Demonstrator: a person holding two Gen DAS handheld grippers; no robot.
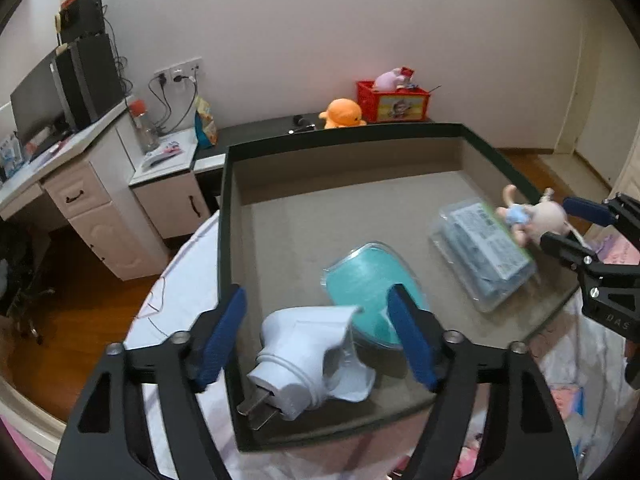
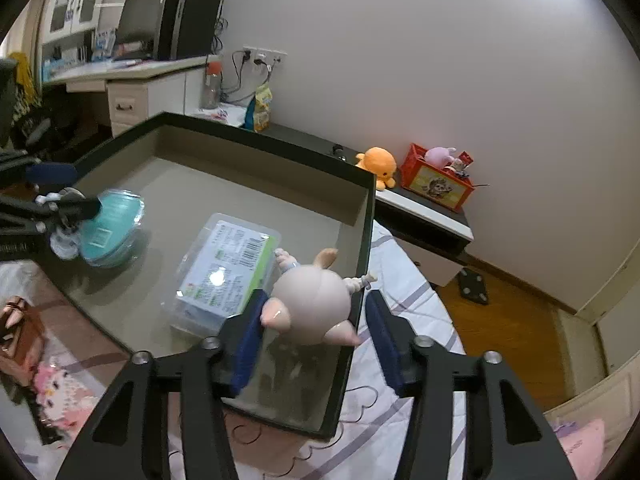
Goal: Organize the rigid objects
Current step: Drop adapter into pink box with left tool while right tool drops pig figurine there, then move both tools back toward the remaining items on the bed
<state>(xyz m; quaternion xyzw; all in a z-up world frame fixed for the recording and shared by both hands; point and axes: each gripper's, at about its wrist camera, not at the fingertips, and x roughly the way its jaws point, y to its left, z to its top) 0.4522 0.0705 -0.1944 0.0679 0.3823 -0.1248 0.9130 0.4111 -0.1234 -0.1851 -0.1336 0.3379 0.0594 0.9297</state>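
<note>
A dark-rimmed tray (image 1: 400, 130) with a beige floor lies on the bed. In it are a teal oval case (image 1: 362, 280) and a clear plastic box with a printed label (image 1: 486, 242). My left gripper (image 1: 318, 336) is open, its fingers apart on either side of a white plug-in device (image 1: 308, 360) that lies at the tray's near edge. In the right wrist view my right gripper (image 2: 314, 336) is open around a pink pig figurine (image 2: 314, 306) above the tray's (image 2: 362, 248) right corner, beside the clear box (image 2: 226, 270). The pads do not press the pig.
A patterned bedsheet (image 2: 404, 308) lies under the tray. Behind it stands a low cabinet with an orange plush (image 1: 342, 113) and a red crate of toys (image 1: 394, 100). A white desk with a monitor (image 1: 40, 100) is at the left. Wooden floor (image 2: 508, 328) lies to the right.
</note>
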